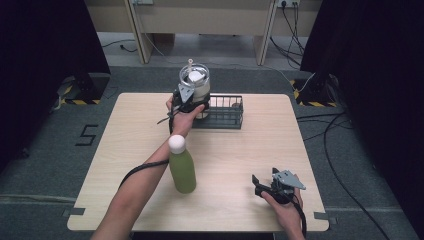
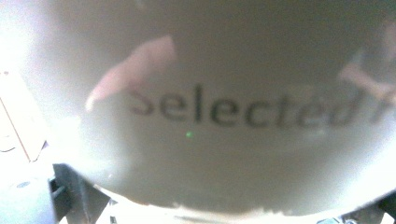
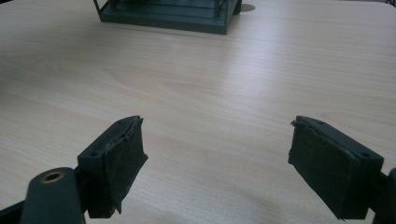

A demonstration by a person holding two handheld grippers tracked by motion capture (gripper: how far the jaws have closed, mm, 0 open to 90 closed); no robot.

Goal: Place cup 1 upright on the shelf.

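Your left gripper [image 1: 192, 102] clamped on the jar [image 1: 195, 82] above the rack's [image 1: 225, 112] left end, far table [image 1: 240, 165] edge; right gripper [image 1: 264, 187] parted, empty.

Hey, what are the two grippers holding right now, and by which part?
The left gripper grips the clear jar by its side wall, at the left end of the black wire rack. The right gripper holds nothing; its jaws stand apart over bare table.

The surface [image 3: 233, 84] looks like pale wood-grain laminate, smooth with a soft sheen. The rack [image 1: 225, 111] is dark wire. The jar [image 2: 224, 154] appears glossy and milky. The right claw [image 3: 217, 168] has matt black, rough-edged pads [image 3: 123, 161]. The green bottle [image 1: 182, 170] looks smooth.
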